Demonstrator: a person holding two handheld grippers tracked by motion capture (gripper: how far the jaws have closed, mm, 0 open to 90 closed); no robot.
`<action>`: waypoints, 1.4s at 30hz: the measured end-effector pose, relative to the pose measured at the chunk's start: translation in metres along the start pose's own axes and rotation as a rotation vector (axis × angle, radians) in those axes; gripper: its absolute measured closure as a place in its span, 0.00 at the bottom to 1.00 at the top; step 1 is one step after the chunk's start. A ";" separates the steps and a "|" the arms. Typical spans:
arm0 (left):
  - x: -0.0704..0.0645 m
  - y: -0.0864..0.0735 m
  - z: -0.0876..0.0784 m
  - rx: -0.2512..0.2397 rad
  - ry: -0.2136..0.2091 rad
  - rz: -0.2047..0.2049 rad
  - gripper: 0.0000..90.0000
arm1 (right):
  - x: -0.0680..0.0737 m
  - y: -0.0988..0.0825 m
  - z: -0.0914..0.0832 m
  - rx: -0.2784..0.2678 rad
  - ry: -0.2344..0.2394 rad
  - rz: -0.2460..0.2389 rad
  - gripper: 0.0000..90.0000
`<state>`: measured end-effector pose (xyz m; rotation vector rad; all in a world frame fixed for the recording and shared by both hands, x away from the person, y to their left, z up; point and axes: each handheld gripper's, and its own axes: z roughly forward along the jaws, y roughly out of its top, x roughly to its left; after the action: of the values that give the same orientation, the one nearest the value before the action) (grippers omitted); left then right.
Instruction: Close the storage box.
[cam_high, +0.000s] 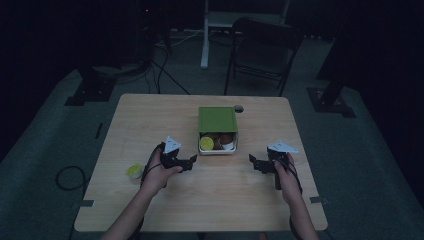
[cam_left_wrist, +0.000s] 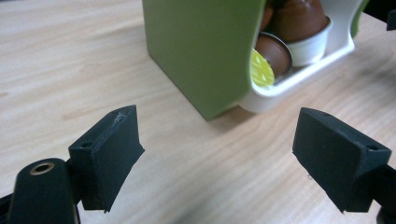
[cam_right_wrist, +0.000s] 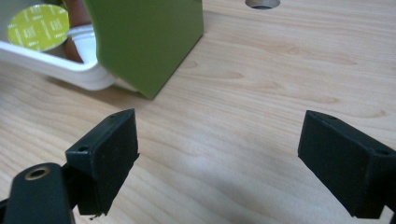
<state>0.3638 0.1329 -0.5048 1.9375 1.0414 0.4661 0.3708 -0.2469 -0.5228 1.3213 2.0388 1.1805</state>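
A green box (cam_high: 217, 119) lies in the middle of the wooden table, its white drawer (cam_high: 218, 151) pulled out toward me. In the drawer sit a yellow-lidded capsule (cam_high: 206, 143) and brown capsules (cam_high: 226, 138). My left gripper (cam_high: 191, 162) hovers just left of the drawer's front, open. In the left gripper view its jaws (cam_left_wrist: 219, 135) stand wide with bare table between them, and the box (cam_left_wrist: 201, 51) and brown capsules (cam_left_wrist: 299, 18) lie ahead. My right gripper (cam_high: 254, 163) is right of the drawer, open. In the right gripper view (cam_right_wrist: 219, 135) it faces the box corner (cam_right_wrist: 144, 37) and the yellow lid (cam_right_wrist: 38, 27).
A loose yellow-green capsule (cam_high: 134, 171) lies on the table (cam_high: 150, 115) left of my left hand. A round cable hole (cam_high: 239, 108) sits just behind the box's right corner. A folding chair (cam_high: 262, 50) stands beyond the far edge.
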 end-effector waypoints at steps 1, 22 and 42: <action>-0.001 -0.001 0.000 0.001 -0.003 -0.001 0.17 | 0.000 -0.001 -0.001 0.004 -0.009 -0.008 0.13; -0.011 -0.030 -0.016 0.047 0.049 -0.016 0.17 | -0.009 -0.026 -0.024 0.021 -0.086 -0.043 0.13; -0.011 -0.050 -0.039 0.051 0.054 0.010 0.17 | -0.024 -0.059 -0.055 0.084 -0.239 0.001 0.13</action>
<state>0.3076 0.1581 -0.5242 1.9855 1.0884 0.5038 0.3110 -0.3017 -0.5449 1.4288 1.9322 0.8971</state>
